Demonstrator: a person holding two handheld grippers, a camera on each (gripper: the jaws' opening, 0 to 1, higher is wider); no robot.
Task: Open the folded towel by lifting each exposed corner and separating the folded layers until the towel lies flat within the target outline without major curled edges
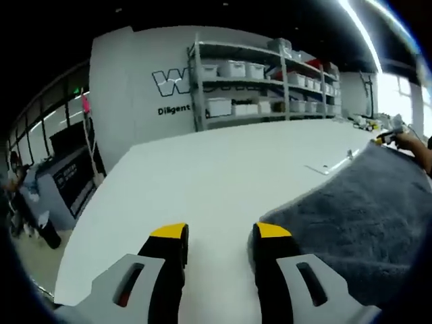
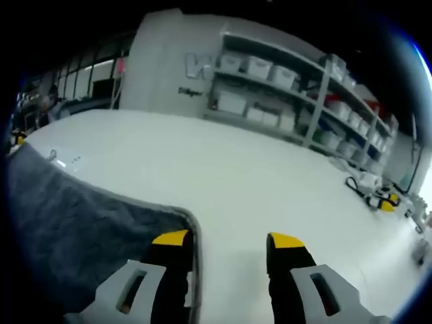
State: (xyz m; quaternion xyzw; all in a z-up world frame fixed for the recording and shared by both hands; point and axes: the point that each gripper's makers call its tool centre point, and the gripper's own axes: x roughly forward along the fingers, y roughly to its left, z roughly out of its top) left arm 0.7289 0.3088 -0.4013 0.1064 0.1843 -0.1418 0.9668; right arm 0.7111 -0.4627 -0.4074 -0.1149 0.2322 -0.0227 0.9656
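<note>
A dark grey towel (image 1: 358,216) lies spread on the white table (image 1: 216,175), its near-left corner beside the right finger of my left gripper (image 1: 221,233). That gripper is open, jaws apart over bare table. In the right gripper view the same towel (image 2: 74,229) covers the lower left, its rounded corner under the left finger of my right gripper (image 2: 228,237), which is open with nothing between the jaws. The other gripper (image 1: 390,135) and a hand show at the towel's far edge in the left gripper view.
Thin outline marks (image 1: 329,167) sit on the table by the towel's far edge. Shelves with white bins (image 1: 263,81) stand against the back wall. Small yellow and black tools (image 2: 381,201) lie at the table's right side. A person (image 1: 23,196) stands beyond the left table edge.
</note>
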